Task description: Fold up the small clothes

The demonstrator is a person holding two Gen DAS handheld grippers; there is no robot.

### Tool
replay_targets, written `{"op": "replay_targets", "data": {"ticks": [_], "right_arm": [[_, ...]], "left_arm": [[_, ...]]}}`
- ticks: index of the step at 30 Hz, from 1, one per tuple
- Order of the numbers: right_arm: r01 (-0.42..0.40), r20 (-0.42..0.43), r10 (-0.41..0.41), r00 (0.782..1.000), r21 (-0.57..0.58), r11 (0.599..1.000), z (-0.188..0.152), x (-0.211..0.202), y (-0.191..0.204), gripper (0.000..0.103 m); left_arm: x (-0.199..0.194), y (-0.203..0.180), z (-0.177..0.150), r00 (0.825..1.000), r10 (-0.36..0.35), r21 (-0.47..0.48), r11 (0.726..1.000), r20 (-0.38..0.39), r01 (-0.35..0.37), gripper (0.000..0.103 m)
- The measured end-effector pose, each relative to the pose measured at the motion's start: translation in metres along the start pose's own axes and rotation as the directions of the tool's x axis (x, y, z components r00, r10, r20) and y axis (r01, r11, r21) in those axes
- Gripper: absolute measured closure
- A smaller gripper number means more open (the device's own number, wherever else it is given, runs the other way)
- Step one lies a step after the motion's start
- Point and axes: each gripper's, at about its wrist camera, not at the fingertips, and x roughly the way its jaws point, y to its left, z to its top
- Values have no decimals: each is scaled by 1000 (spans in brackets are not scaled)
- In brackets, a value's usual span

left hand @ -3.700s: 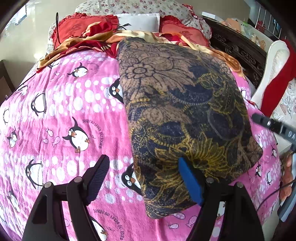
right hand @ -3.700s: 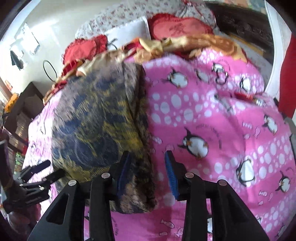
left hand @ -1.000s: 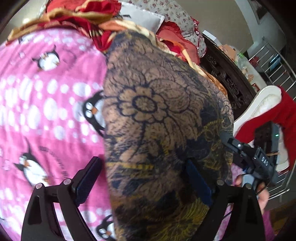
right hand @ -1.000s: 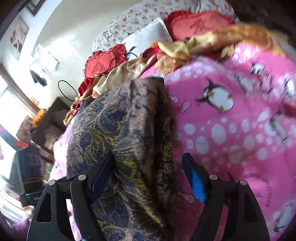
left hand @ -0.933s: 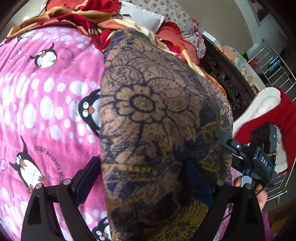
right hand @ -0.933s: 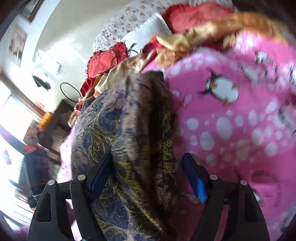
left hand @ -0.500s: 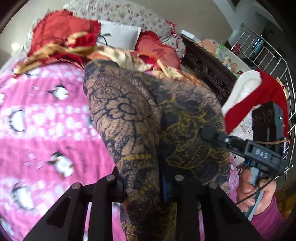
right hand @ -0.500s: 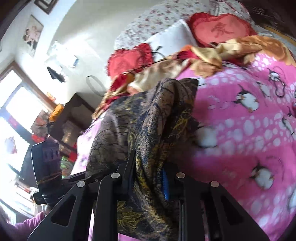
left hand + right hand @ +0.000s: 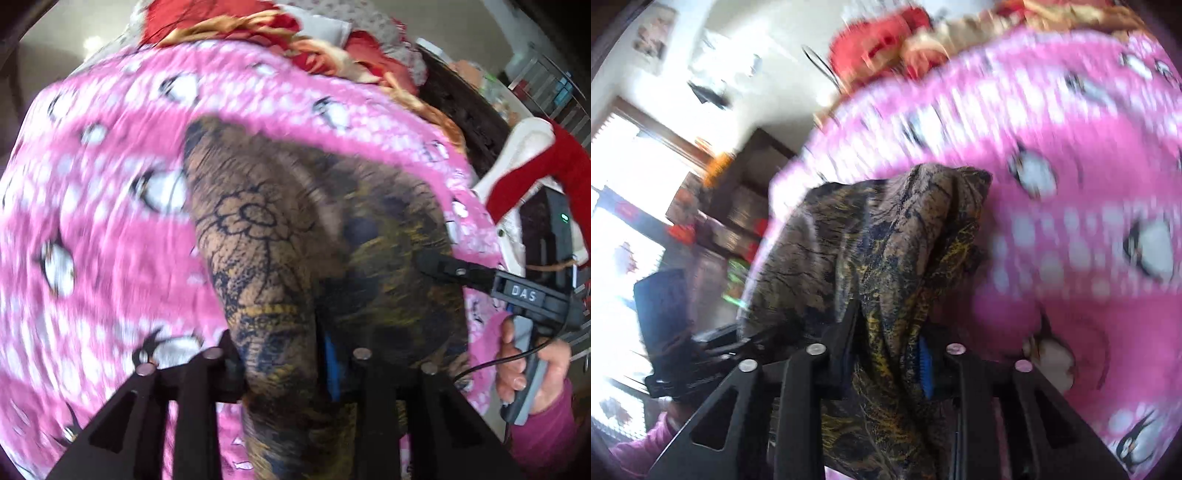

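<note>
A brown, black and gold flower-patterned garment hangs bunched above the pink penguin bedspread. My left gripper is shut on its near left edge. My right gripper is shut on the other near edge of the garment, which drapes over and between the fingers. The right gripper also shows in the left wrist view, at the garment's right side, held by a hand. Both views are motion-blurred.
Red and orange cloths and pillows lie at the bed's head. A dark carved headboard and a white chair with a red cloth stand to the right. A dark cabinet stands by the bright window, left of the bed.
Both grippers closed on the garment's near edge, then lifted it and pulled it back toward the near side. The far end now hangs bunched over the bedspread.
</note>
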Motion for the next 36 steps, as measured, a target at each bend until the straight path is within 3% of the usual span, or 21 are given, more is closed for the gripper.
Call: {"op": "replay_targets", "data": {"ticks": [2,6,9,12,16,19,25,36], "right_arm": [[59,31,-59,998,-3,998,-5,-9,-3,66],[209,112,-200,973,-67,976,-6,-51,12,66],[187,135,-165,977,-169,968,-6,-67,38,66],[167,122,-140,983,-254,953,-16,-55,64,66],[295,99,-279,955,-254,921,-27,-8,64,67],[336,65,-330,942,-216,917,-32,13,48,67],[338,129,-318,939,-190,922,-40,-19,63,67],[473,259,-422,869,-183,862,-54,-61,94,61]], "left_arm": [[-5,3,-5,999,29,-13,999,25,-29,53],[-25,3,-8,987,115,-11,993,113,-115,21],[-37,3,-14,968,179,-17,984,176,-178,14],[-40,-3,-12,953,227,-20,973,201,-228,14],[-46,-10,-18,940,266,-16,963,212,-269,14],[-52,-18,-20,926,294,-15,954,236,-299,14],[-66,-25,-22,907,311,-32,949,284,-315,14],[-88,-39,-25,895,272,-24,959,354,-282,14]]}}
